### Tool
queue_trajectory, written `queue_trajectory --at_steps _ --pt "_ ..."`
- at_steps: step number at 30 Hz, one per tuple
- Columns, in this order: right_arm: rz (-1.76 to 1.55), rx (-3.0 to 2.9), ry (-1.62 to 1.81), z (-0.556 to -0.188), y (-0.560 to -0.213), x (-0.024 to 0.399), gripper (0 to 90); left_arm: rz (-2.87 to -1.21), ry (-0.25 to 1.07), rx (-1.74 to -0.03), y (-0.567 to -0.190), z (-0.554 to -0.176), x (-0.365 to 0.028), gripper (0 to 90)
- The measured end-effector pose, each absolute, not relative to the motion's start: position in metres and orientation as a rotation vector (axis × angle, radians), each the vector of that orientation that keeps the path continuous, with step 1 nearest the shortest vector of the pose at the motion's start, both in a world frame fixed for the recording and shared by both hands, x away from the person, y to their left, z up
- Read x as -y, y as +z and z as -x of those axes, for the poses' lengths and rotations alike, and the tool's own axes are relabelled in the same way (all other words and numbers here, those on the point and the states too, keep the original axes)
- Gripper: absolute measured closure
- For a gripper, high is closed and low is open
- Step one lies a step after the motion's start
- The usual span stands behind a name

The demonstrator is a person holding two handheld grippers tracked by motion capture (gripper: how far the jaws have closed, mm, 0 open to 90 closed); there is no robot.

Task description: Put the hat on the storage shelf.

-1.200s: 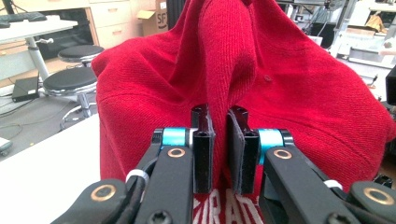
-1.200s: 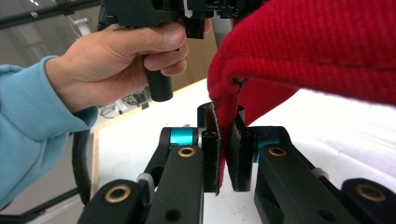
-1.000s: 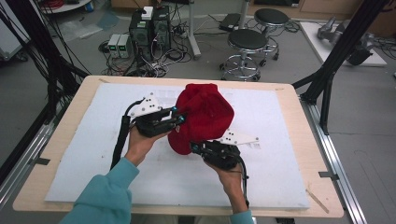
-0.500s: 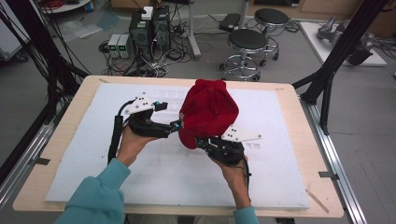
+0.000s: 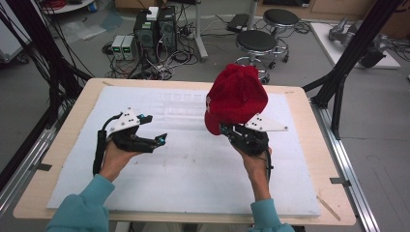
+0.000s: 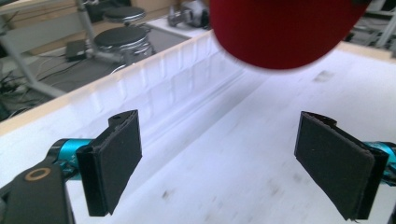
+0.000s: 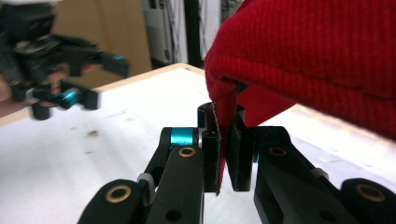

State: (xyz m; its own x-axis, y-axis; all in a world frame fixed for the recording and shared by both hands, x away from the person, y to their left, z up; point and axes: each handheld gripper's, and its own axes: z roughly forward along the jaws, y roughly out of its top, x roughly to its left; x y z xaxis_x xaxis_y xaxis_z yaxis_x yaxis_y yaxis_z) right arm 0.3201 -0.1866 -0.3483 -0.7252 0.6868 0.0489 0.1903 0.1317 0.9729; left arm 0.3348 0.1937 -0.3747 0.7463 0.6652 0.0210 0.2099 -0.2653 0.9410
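I have the red knitted fabric cap lifted clear above the white padded table mat, its edge clamped in my right gripper, while my left gripper, jaws just opened with nothing between them, sits apart, so setting it down remains.

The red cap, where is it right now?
In the high view the red cap hangs above the right half of the white mat, pinched by its edge in the right gripper, well apart from the open left gripper.
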Motion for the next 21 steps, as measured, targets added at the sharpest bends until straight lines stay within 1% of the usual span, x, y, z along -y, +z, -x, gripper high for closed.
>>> queue_trajectory --at_steps 4,8,9,17,21 --pt "-0.852 -1.978 1.587 -0.330 -0.344 0.190 85.9 -1.830 0.512 -0.730 -0.386 -0.330 -0.215 15.2" --pt "-0.866 -1.961 1.549 -0.337 -0.341 0.194 85.8 -1.809 0.545 -0.757 -0.397 -0.321 -0.240 15.2" --pt "-0.863 -1.961 1.538 -0.339 -0.340 0.195 85.9 -1.809 0.545 -0.757 -0.397 -0.321 -0.240 15.2" --pt "-0.874 -1.954 1.454 -0.355 -0.338 0.200 85.8 -1.784 0.574 -0.821 -0.418 -0.306 -0.276 15.2" --pt "-0.900 -1.941 1.422 -0.367 -0.341 0.203 85.8 -1.778 0.566 -0.838 -0.428 -0.298 -0.288 15.2"
